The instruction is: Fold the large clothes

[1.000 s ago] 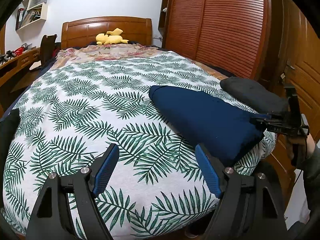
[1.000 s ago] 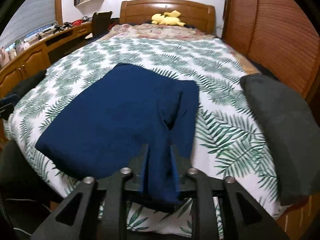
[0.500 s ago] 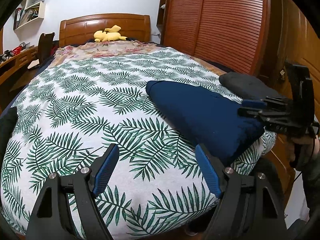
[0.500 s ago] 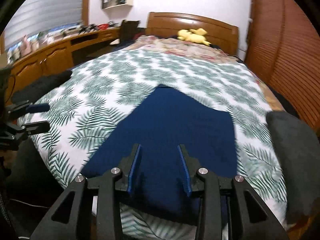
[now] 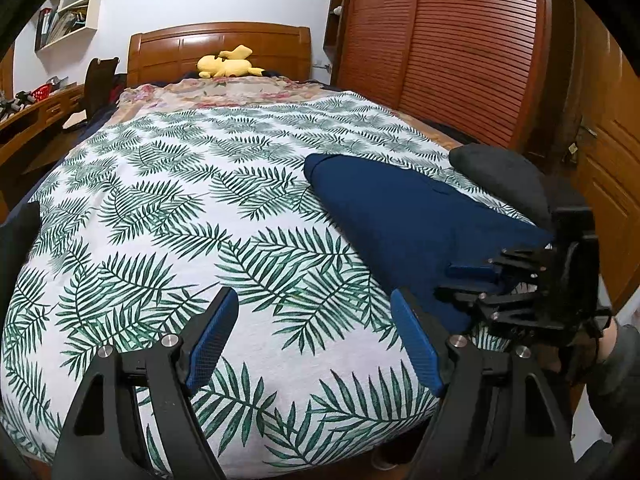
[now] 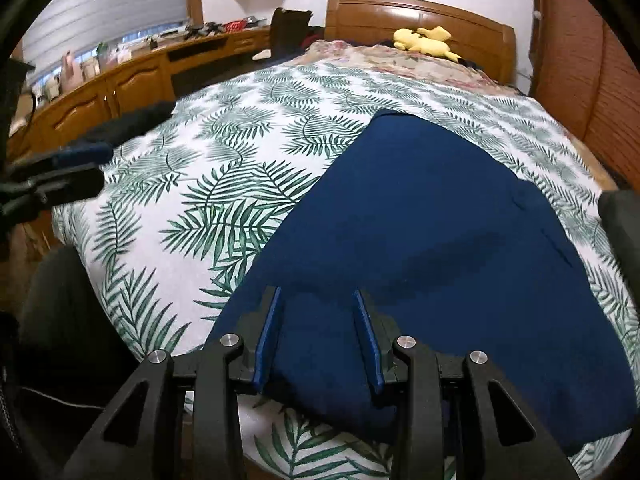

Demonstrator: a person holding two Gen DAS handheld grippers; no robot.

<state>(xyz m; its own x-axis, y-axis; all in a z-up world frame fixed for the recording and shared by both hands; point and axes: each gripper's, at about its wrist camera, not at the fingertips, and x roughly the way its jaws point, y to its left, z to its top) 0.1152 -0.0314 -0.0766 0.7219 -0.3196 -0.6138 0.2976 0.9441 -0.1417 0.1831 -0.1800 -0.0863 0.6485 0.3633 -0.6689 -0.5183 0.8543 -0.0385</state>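
On the bed (image 5: 168,216), toward its right foot corner: one navy garment (image 6: 420,220), lying flat and partly folded. Right tongs (image 6: 318,334): open over its near hem, empty. Left tongs (image 5: 314,338): open over bare leaf-print sheet, empty. Step, as I judge it: between folds; next I need a fresh grip on an edge. Only the left view shows the dark pile (image 5: 500,184) beside the garment whole.

both grippers' fingers (image 5: 212,338) (image 6: 366,340) apart, empty

Folded garment (image 6: 420,232) lies on bed (image 6: 224,184), toy (image 6: 424,42) at headboard (image 6: 420,10).
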